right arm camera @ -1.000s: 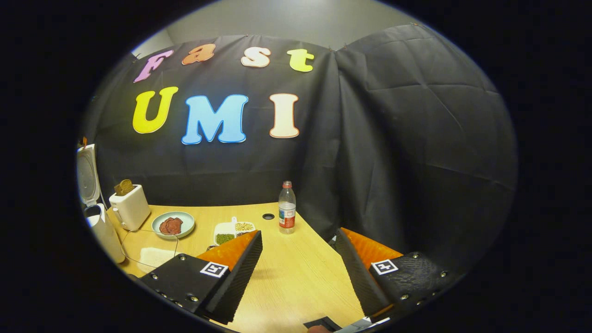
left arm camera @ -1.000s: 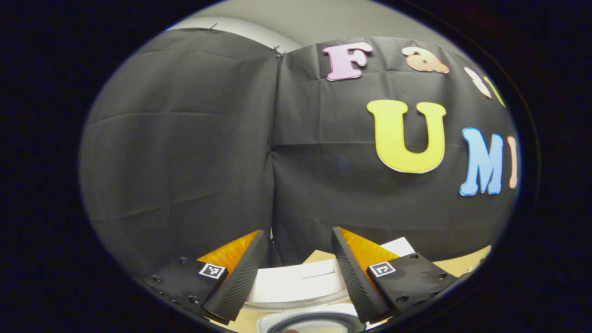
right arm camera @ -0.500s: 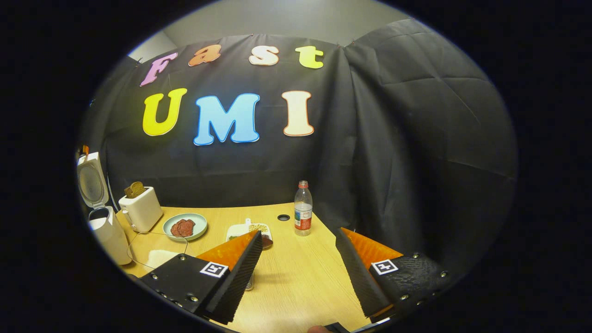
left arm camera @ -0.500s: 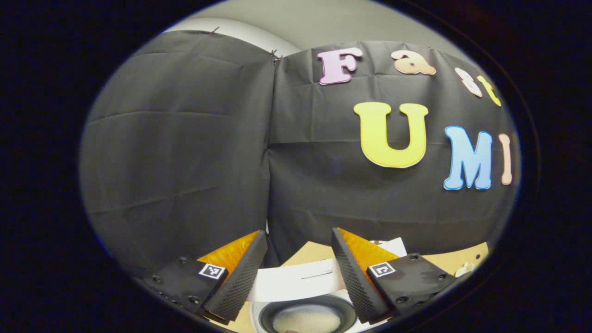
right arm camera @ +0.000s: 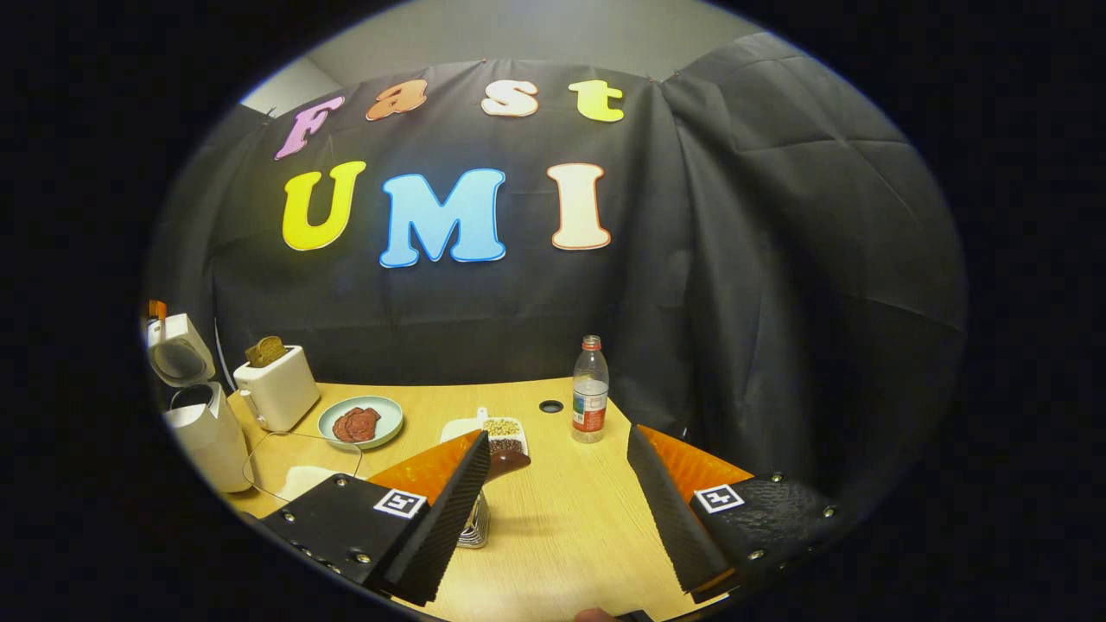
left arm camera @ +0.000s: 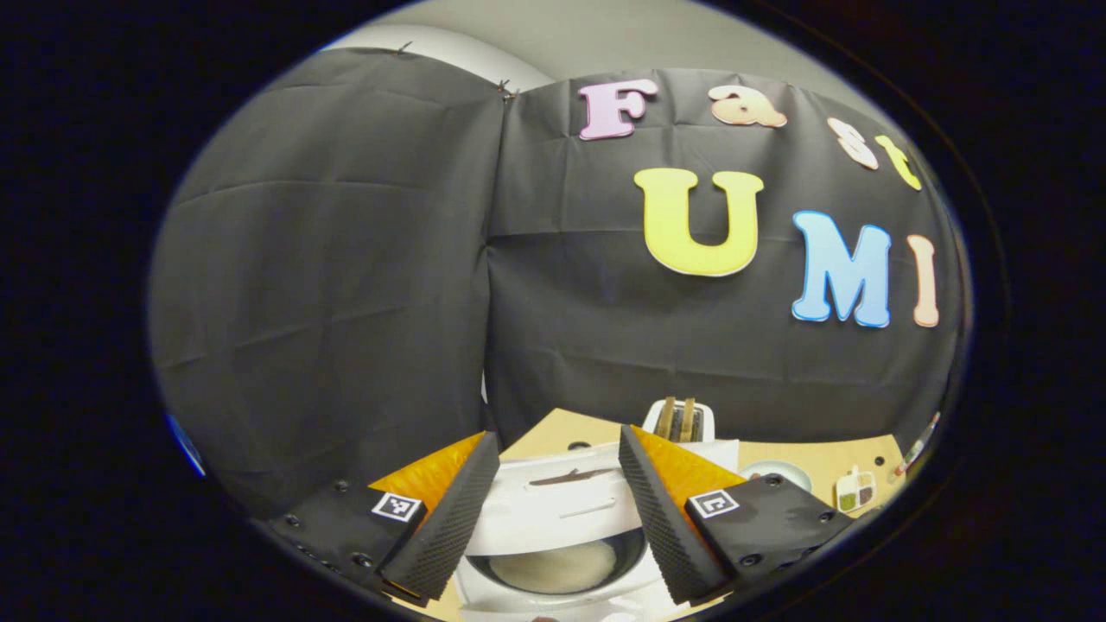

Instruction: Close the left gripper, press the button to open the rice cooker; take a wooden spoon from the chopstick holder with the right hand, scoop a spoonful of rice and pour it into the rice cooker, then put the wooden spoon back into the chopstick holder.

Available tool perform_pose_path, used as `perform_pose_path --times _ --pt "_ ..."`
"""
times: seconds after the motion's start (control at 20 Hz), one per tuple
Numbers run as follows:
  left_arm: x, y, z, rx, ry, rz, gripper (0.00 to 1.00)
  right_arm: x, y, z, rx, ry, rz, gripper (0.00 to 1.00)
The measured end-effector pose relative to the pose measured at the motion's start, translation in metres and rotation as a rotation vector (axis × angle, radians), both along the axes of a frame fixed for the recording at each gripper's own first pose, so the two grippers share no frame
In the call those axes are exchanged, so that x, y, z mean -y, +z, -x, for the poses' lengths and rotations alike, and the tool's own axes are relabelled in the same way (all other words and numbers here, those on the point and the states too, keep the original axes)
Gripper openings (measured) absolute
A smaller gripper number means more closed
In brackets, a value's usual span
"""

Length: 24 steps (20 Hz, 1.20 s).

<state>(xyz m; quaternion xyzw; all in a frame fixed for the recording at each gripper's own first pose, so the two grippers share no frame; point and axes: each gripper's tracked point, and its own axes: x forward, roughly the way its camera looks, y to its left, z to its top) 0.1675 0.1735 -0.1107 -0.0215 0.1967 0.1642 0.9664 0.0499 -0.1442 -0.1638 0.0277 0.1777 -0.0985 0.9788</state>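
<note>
The white rice cooker [left arm camera: 553,518] stands open just below my left gripper [left arm camera: 557,436], its lid raised and pale rice lying in the dark inner pot [left arm camera: 553,566]. This gripper is open and holds nothing. In the right gripper view the same rice cooker [right arm camera: 207,432] stands at the far left with its lid [right arm camera: 177,350] up. My right gripper [right arm camera: 560,434] is open and empty above the table. Beside its left finger a metal chopstick holder [right arm camera: 473,529] stands, and the dark bowl of the wooden spoon [right arm camera: 507,462] sticks out of it.
On the wooden table [right arm camera: 562,518] stand a white toaster [right arm camera: 276,390] with toast, a plate [right arm camera: 360,422] of red food, a divided dish [right arm camera: 494,429] of beans and a water bottle [right arm camera: 590,390]. A cable [right arm camera: 259,449] loops around a pale patch [right arm camera: 302,479].
The left gripper view has tipped down and back, bringing the cooker's pot and the toaster into sight. The right gripper has shifted so the chopstick holder and spoon now appear by its left finger.
</note>
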Motion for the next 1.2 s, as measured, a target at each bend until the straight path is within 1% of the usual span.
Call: perform_pose_path --times 0.05,0.1,0.15,0.3,0.6,0.65,0.7,0.85,0.9,0.95,1.0,1.05,1.1,1.2 --pt "0.005 -0.007 0.007 -0.01 -0.008 0.006 0.99 -0.002 0.0 -0.002 -0.001 0.01 0.002 0.97" --pt "0.009 -0.016 0.012 -0.024 -0.017 0.015 0.94 -0.004 -0.001 -0.003 -0.004 0.019 0.005 0.97" --pt "0.014 -0.026 0.019 -0.041 -0.025 0.023 0.96 -0.005 -0.001 -0.006 -0.004 0.027 0.006 0.97" --pt "0.021 -0.05 0.035 -0.073 -0.035 0.034 0.97 -0.009 -0.004 -0.01 -0.008 0.04 -0.001 0.98" --pt "0.033 -0.079 0.051 -0.108 -0.056 0.02 0.98 -0.014 -0.006 -0.012 -0.016 0.058 0.004 0.97" --pt "0.034 -0.085 0.053 -0.117 -0.064 0.014 1.0 -0.015 -0.007 -0.011 -0.016 0.06 0.003 0.98" --pt "0.035 -0.091 0.055 -0.13 -0.072 0.014 0.98 -0.015 -0.007 -0.012 -0.018 0.061 0.005 0.98" --pt "0.037 -0.123 0.062 -0.211 -0.09 0.03 0.98 -0.015 -0.009 -0.011 -0.024 0.064 0.014 0.97" --pt "0.037 -0.118 0.058 -0.167 -0.11 -0.008 0.99 -0.015 -0.009 -0.011 -0.024 0.063 0.016 0.98" --pt "0.036 -0.12 0.06 -0.193 -0.108 -0.007 1.0 -0.017 -0.008 -0.011 -0.024 0.063 0.014 0.98" --pt "0.036 -0.118 0.061 -0.176 -0.102 -0.003 0.96 -0.02 -0.008 -0.01 -0.023 0.065 0.01 0.97" --pt "0.036 -0.119 0.062 -0.186 -0.096 0.01 0.97 -0.022 -0.007 -0.01 -0.021 0.067 0.004 0.97" --pt "0.035 -0.115 0.061 -0.171 -0.093 0.013 0.99 -0.026 -0.003 -0.01 -0.012 0.072 -0.006 0.98" --pt "0.038 -0.114 0.064 -0.195 -0.11 0.009 0.98 -0.035 0.01 -0.011 0.01 0.091 -0.015 0.97"
